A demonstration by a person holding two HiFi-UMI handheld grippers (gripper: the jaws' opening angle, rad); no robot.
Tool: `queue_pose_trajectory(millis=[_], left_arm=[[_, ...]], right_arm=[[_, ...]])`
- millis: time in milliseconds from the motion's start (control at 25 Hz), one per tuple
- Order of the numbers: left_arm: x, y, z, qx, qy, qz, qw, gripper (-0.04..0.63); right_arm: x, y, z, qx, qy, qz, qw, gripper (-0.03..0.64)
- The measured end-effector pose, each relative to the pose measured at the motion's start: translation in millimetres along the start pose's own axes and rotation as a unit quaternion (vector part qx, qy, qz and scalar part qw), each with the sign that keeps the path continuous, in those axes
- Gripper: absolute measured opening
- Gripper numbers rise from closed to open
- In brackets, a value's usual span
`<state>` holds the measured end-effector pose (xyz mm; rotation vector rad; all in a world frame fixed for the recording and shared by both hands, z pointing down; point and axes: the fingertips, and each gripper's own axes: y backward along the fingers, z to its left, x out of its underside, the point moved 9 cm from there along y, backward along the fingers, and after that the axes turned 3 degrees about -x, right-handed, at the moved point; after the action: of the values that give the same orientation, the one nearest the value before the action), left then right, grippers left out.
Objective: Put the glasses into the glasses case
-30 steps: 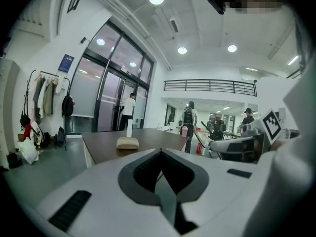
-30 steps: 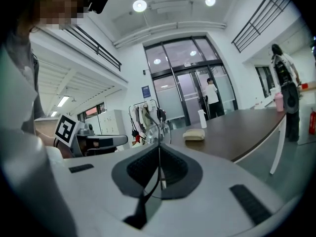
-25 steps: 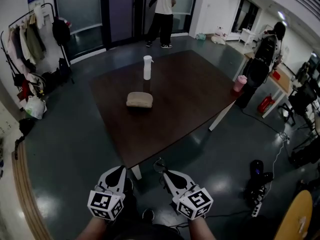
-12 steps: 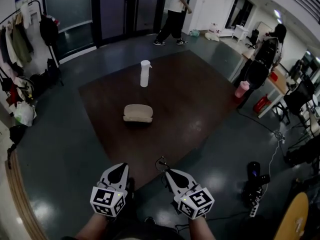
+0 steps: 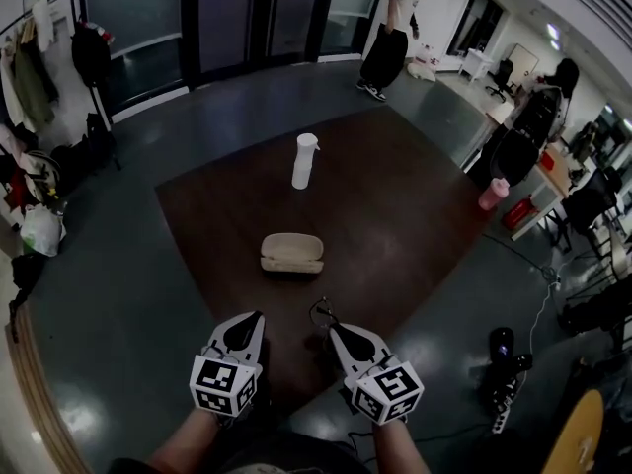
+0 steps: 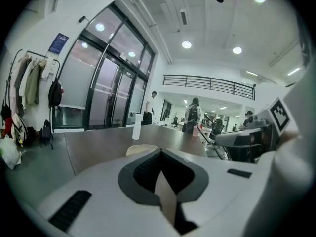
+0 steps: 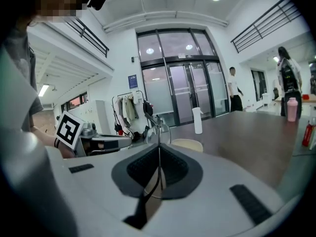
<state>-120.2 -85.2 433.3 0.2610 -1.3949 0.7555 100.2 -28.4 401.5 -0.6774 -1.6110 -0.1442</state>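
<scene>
The beige glasses case (image 5: 291, 253) lies closed on the dark brown table (image 5: 395, 215), a little beyond both grippers. My right gripper (image 5: 333, 330) is shut on thin wire-framed glasses (image 5: 318, 312), which stick up from its tips near the table's front corner. In the right gripper view the glasses (image 7: 158, 125) rise from the closed jaws of the right gripper (image 7: 159, 147), with the case (image 7: 186, 144) behind them. My left gripper (image 5: 249, 322) is shut with nothing in it. The left gripper view shows the left gripper (image 6: 159, 154) closed and the case (image 6: 140, 149) ahead.
A white bottle (image 5: 305, 161) stands upright on the table beyond the case. A pink bottle (image 5: 492, 194) stands at the table's right corner. A person (image 5: 390, 33) walks by the glass doors. A coat rack (image 5: 39, 57) is at the left. A black device (image 5: 502, 349) lies on the floor.
I have come closer to the table, so the case now lies just beyond both grippers. The person at the back has walked to the right. Both grippers stay shut.
</scene>
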Motion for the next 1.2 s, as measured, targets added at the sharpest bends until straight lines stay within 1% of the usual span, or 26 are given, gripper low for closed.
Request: queue_pose_trajectory(millis=[200, 360, 440, 600, 760, 920, 1200], left_arm=[[-7.9, -24.9, 26.4, 0.014, -0.009, 0.006, 0.9998, 0.006], [-13.5, -51.1, 48.3, 0.028, -0.023, 0.017, 0.9992, 0.006], [-11.3, -68.1, 52.0, 0.032, -0.027, 0.027, 0.9988, 0.006], [-6.8, -103.6, 55.2, 0.033, -0.023, 0.044, 0.9982, 0.006], [-2.0, -135.4, 58.8, 0.019, -0.023, 0.061, 0.9977, 0.006], [4.3, -165.4, 66.0, -0.007, -0.018, 0.075, 0.9970, 0.006], [18.0, -196.3, 66.8, -0.043, -0.005, 0.105, 0.9935, 0.006]], right_arm=[[-5.0, -24.7, -10.0, 0.029, -0.006, 0.003, 1.000, -0.008], [-14.9, -46.4, -17.1, 0.052, 0.005, 0.012, 0.999, -0.008], [-15.6, -51.2, -25.0, 0.058, 0.012, 0.024, 0.998, -0.008], [-16.4, -60.0, -49.2, 0.064, 0.012, 0.040, 0.997, -0.008], [-13.5, -74.0, -75.5, 0.050, 0.013, 0.059, 0.997, -0.008], [-11.2, -88.6, -100.3, 0.029, 0.012, 0.073, 0.997, -0.008], [-12.2, -104.9, -129.6, -0.002, 0.007, 0.075, 0.997, -0.008]])
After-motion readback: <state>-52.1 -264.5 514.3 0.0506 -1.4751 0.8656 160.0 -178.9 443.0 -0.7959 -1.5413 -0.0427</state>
